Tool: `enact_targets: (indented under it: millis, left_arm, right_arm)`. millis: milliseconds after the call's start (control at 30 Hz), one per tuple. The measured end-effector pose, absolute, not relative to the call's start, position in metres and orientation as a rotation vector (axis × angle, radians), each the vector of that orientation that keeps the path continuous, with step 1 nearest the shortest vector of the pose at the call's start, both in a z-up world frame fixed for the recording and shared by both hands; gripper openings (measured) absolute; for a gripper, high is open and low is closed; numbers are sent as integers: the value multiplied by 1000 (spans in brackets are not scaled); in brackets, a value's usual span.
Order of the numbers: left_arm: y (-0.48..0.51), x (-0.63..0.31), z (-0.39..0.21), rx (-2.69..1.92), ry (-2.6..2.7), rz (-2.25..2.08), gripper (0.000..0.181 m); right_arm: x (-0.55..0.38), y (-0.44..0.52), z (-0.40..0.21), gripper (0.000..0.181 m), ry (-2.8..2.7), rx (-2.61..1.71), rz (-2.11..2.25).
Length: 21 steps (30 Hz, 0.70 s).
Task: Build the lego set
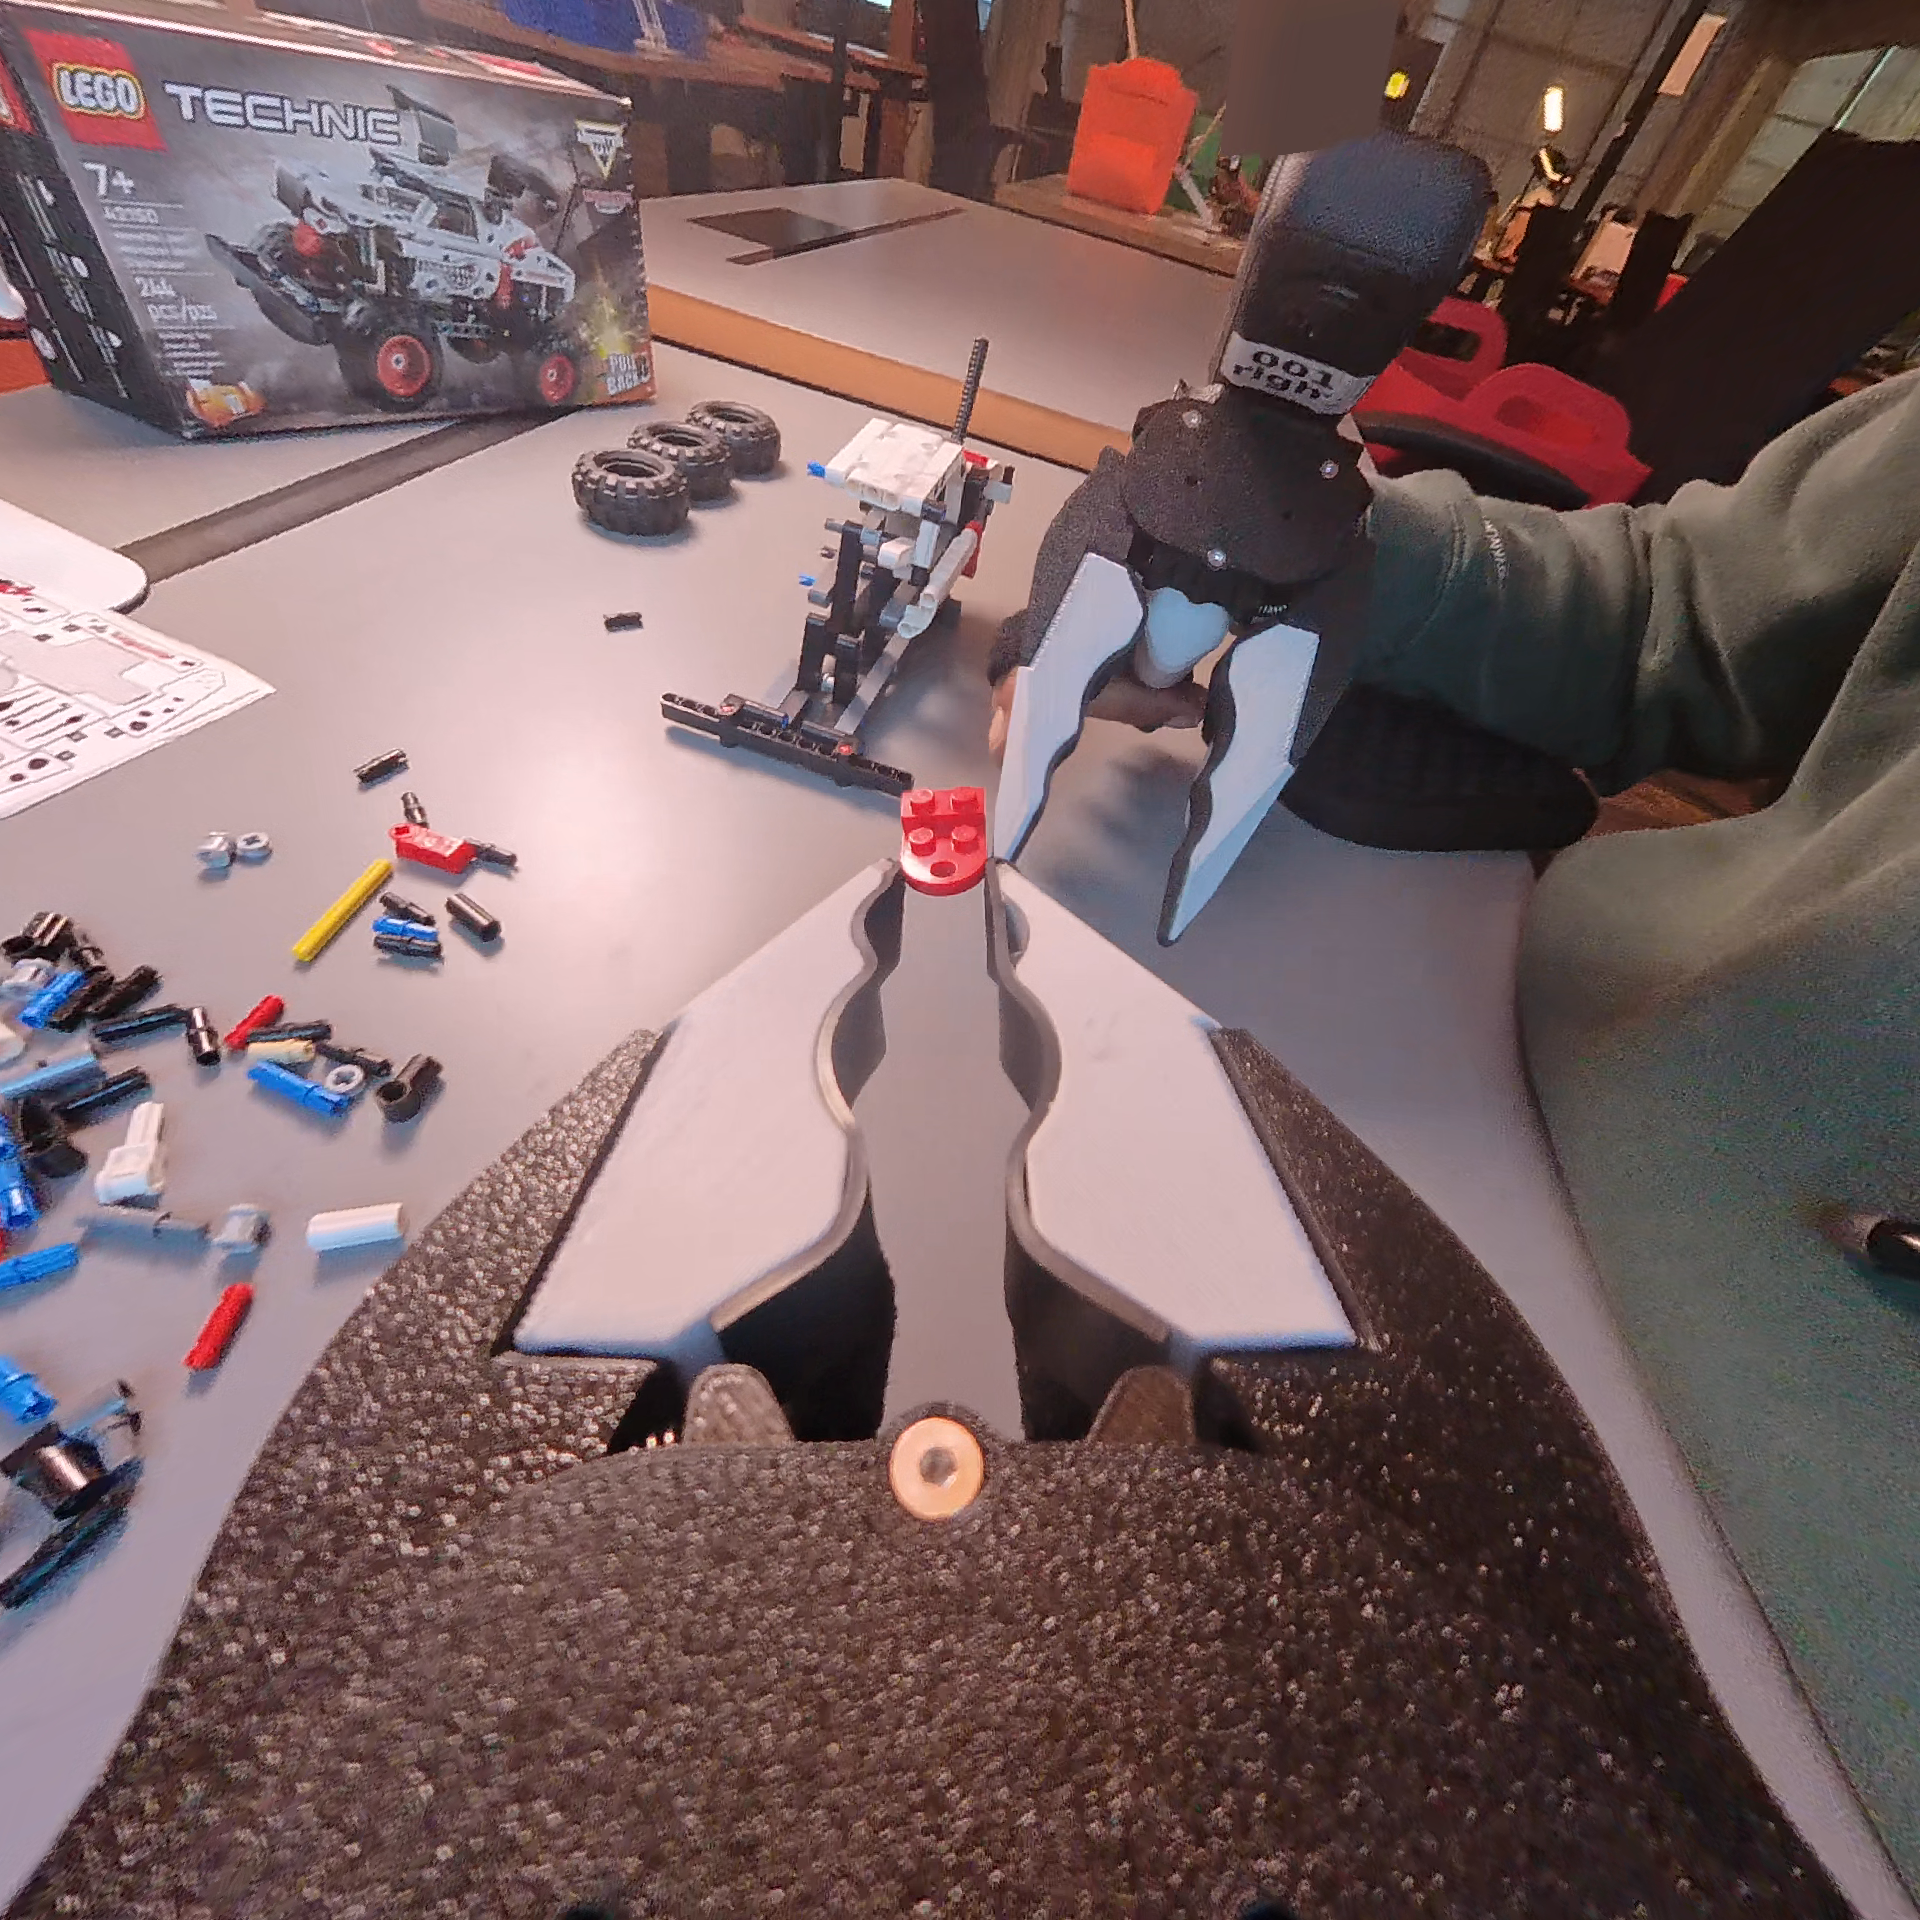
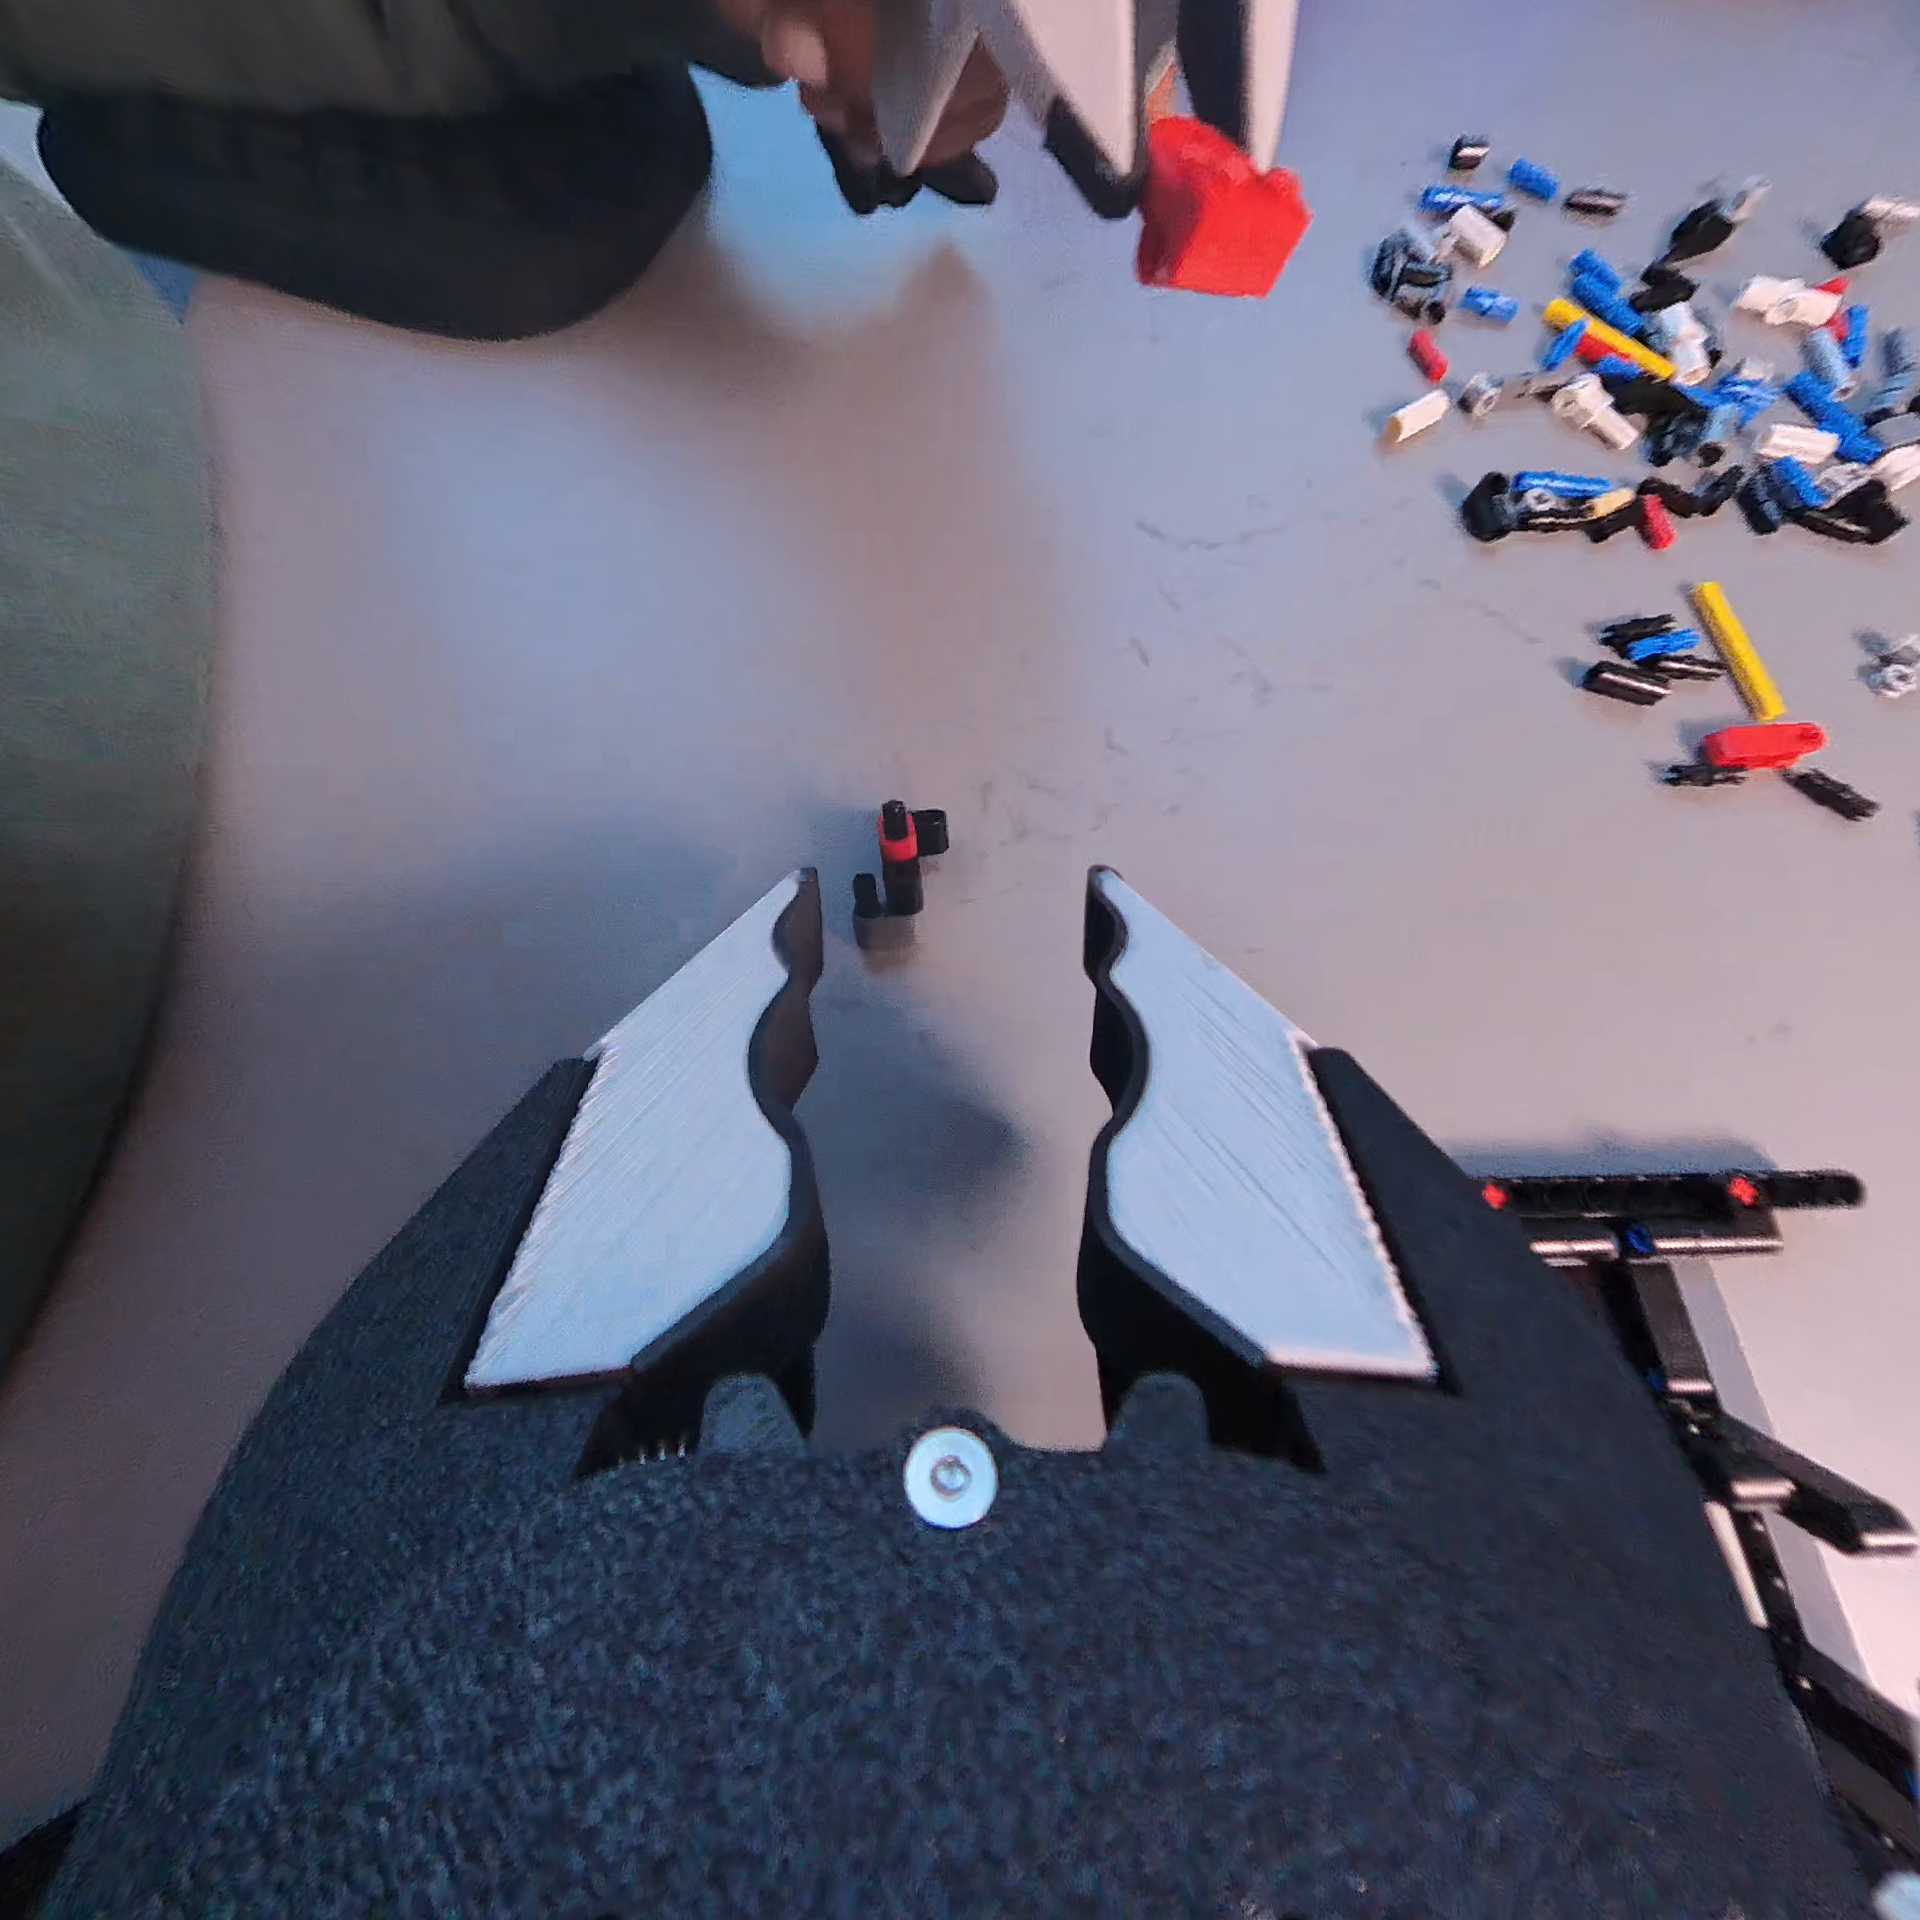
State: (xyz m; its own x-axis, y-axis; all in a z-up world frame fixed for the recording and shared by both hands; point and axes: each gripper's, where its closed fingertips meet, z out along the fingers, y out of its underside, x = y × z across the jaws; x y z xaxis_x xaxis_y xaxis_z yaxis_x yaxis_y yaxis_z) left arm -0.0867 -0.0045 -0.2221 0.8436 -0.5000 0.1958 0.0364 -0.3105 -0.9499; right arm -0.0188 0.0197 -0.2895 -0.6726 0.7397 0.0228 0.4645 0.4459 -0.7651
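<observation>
Item 1, my left gripper (image 1: 940, 883): fingers narrow, pinching a small red studded plate (image 1: 942, 837) at their tips, held above the table (image 1: 623, 831).

Item 2, my right gripper (image 2: 954, 883): fingers wide, holding nothing, pointed down at a small black-and-red pin assembly (image 2: 900, 857) that stands on the table just ahead of the tips.

Item 3, partly built chassis (image 1: 883, 561): on the table beyond the red plate, with three black tyres (image 1: 675, 462) just beside it.

Item 4, loose parts (image 1: 156, 1091): blue, black, red, white and yellow pieces scattered to my left, beside an instruction sheet (image 1: 94, 696).

Step in hand, as I judge it: fetching a sub-part to mate with the red plate. Next move calls for lowering the right fingers around the pin assembly, closing gently, then aligning it with the plate.

Containers: one set box (image 1: 322, 218) at the far left; closed as far as I can see, contents not visible. No trays or bins.
</observation>
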Motion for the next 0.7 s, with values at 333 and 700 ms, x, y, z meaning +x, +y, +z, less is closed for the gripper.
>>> enact_targets:
  millis: [333, 700]
  left_arm:
    - [-7, -86, -233, -1875, 379, -543, 15]
    - [-10, -72, -261, -1996, 455, -592, 15]
  right_arm:
    - [-18, 6, -310, 26, -2481, -975, 959]
    - [-4, 7, -307, 14, -2706, -602, 818]
